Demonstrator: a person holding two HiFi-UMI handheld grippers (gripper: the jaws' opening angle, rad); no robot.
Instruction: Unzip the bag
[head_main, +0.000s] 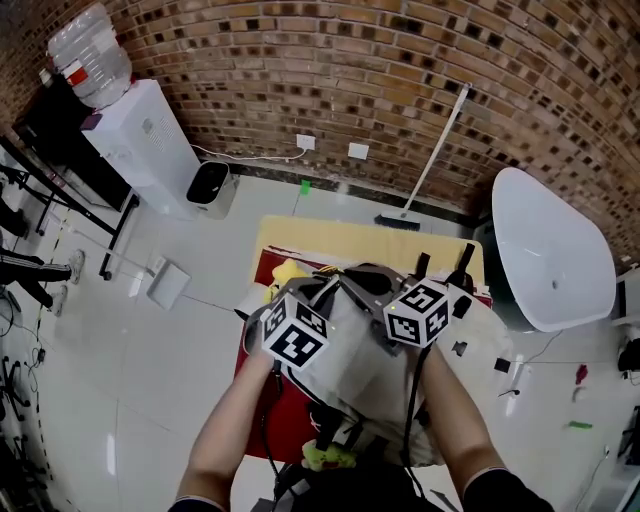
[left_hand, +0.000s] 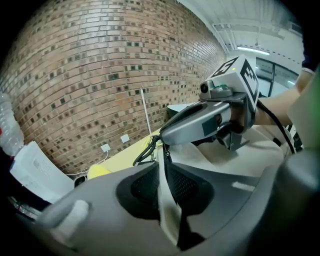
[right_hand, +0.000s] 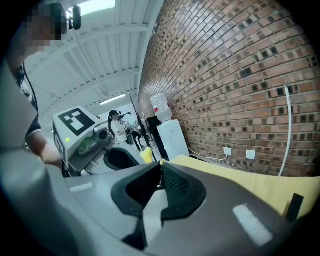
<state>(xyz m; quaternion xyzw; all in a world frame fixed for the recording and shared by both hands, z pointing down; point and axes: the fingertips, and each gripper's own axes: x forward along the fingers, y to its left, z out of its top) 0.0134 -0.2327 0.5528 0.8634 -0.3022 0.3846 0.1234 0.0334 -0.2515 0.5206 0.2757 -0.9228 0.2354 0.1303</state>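
Left gripper view shows the left gripper (left_hand: 161, 167) clamped on a pale strip of the bag (left_hand: 200, 156), which runs down between its dark pads. Just beyond, the tip of the other gripper meets the bag's top edge beside some black cords (left_hand: 145, 152). In the right gripper view, the right gripper (right_hand: 160, 170) has its jaws nearly together, pinching a thin piece of the bag at their tips; it is too small to name. The head view shows both forearms coming up from the bottom edge, with the two grippers angled inward and down so their tips converge on top of the bag. The bag lies on a red cloth (head_main: 262, 270) over a yellow table (head_main: 330, 235). Its inside cannot be seen. A yellow-green object (head_main: 330, 458) shows at its near edge. Only the head view shows the white tub (head_main: 550, 250) and the broom (head_main: 432, 160) against the brick wall. Only the right gripper view shows a distant person (right_hand: 118, 127).
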